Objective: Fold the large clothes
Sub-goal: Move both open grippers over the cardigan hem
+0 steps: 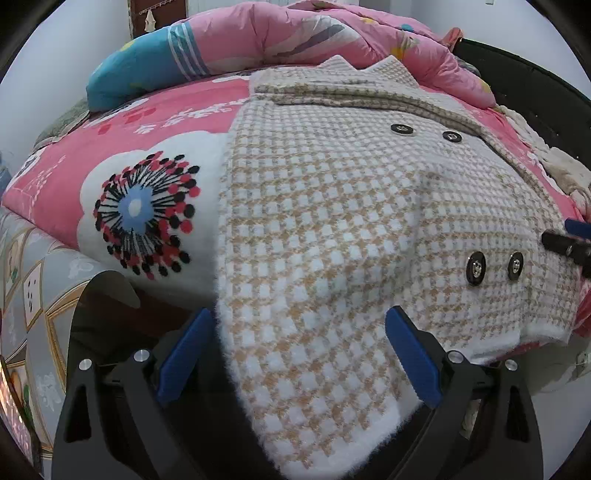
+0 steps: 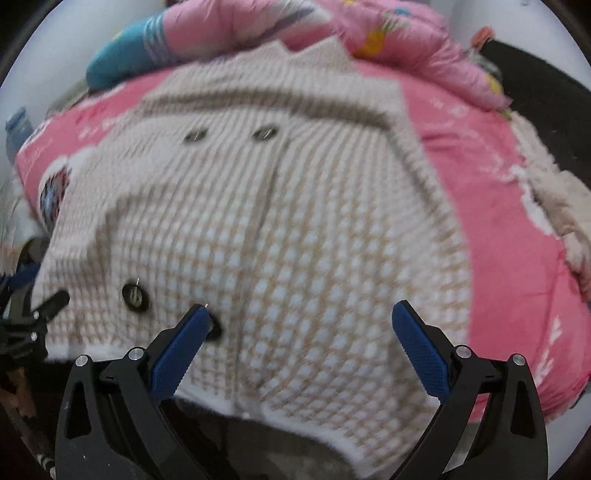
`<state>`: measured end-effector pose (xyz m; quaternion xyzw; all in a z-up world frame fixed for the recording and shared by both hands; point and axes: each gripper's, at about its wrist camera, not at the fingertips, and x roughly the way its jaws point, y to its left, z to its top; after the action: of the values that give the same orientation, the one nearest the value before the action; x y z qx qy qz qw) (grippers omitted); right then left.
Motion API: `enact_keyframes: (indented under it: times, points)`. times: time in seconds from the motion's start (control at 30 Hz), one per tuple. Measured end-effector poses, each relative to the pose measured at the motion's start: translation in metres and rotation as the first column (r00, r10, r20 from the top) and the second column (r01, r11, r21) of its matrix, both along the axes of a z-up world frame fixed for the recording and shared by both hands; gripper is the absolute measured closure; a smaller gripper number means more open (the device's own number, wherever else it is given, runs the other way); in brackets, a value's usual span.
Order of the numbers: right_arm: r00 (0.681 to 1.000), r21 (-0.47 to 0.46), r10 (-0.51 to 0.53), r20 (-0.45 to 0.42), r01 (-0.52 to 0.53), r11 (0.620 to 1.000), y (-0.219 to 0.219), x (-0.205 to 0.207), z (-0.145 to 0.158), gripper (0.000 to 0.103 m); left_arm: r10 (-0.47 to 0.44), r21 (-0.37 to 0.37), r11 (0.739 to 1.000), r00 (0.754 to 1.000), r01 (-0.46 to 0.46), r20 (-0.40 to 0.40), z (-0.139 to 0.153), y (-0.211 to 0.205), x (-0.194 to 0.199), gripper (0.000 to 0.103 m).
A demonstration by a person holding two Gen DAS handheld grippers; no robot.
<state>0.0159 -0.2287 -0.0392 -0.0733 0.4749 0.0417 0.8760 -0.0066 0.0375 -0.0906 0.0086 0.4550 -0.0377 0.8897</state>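
A fuzzy white and tan houndstooth coat with black buttons lies on the pink bed, collar at the far end, its near hem hanging over the bed's edge. It also fills the blurred right wrist view. My left gripper is open, its blue pads above the coat's near left hem, holding nothing. My right gripper is open over the coat's near hem, empty; its tip also shows at the right edge of the left wrist view. The left gripper shows at the left edge of the right wrist view.
A pink floral bedsheet covers the bed. A pink quilt and a blue pillow lie piled at the far end. A dark headboard runs along the right. A patterned grey cover hangs at the left.
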Motion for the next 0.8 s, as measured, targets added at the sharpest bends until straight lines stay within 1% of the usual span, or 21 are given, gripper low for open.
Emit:
enact_keyframes:
  times: [0.1,0.17,0.23,0.33,0.4,0.6,0.63,0.7,0.8]
  points:
    - [0.998,0.053,-0.028,-0.054,0.031,0.998,-0.007,0.009,-0.012,0.008,0.01,0.007,1.0,1.0,-0.01,0.004,0.0,0.001,0.002,0.01]
    - [0.995,0.092,-0.039,-0.094,0.048,0.995,-0.009,0.015,-0.026,0.008,0.015,0.01,1.0,1.0,-0.015,0.014,0.001,0.003,0.001,0.01]
    - [0.994,0.071,-0.038,-0.101,0.046,0.996,-0.006,0.018,-0.035,0.008,0.017,0.008,1.0,1.0,-0.017,0.019,0.001,0.003,0.002,0.01]
    - [0.995,0.015,-0.022,-0.098,0.024,1.0,-0.001,0.028,-0.043,0.008,0.018,0.009,1.0,1.0,-0.018,0.021,0.0,0.004,0.002,0.01]
    - [0.995,0.002,-0.022,-0.098,0.022,1.0,0.009,0.024,-0.047,0.007,0.018,0.014,1.0,0.999,-0.018,0.027,0.001,0.003,0.001,0.01]
    - [0.996,0.011,-0.026,-0.09,0.027,1.0,0.019,0.022,-0.055,0.007,-0.001,0.013,1.0,0.999,0.001,0.039,0.002,-0.002,0.0,0.01]
    - [0.996,0.012,-0.024,-0.089,0.025,1.0,0.006,0.019,-0.057,0.007,-0.002,0.012,1.0,0.999,0.002,0.043,0.003,-0.002,-0.001,0.01]
    - [0.996,0.011,-0.018,-0.086,0.019,1.0,-0.002,0.015,-0.056,0.007,-0.007,0.016,1.0,0.999,0.006,0.053,0.004,-0.003,-0.002,0.01]
    - [0.997,0.008,-0.008,-0.081,0.009,1.0,0.001,0.015,-0.06,0.007,-0.012,0.028,1.0,0.998,0.01,0.063,0.005,-0.006,-0.005,0.01]
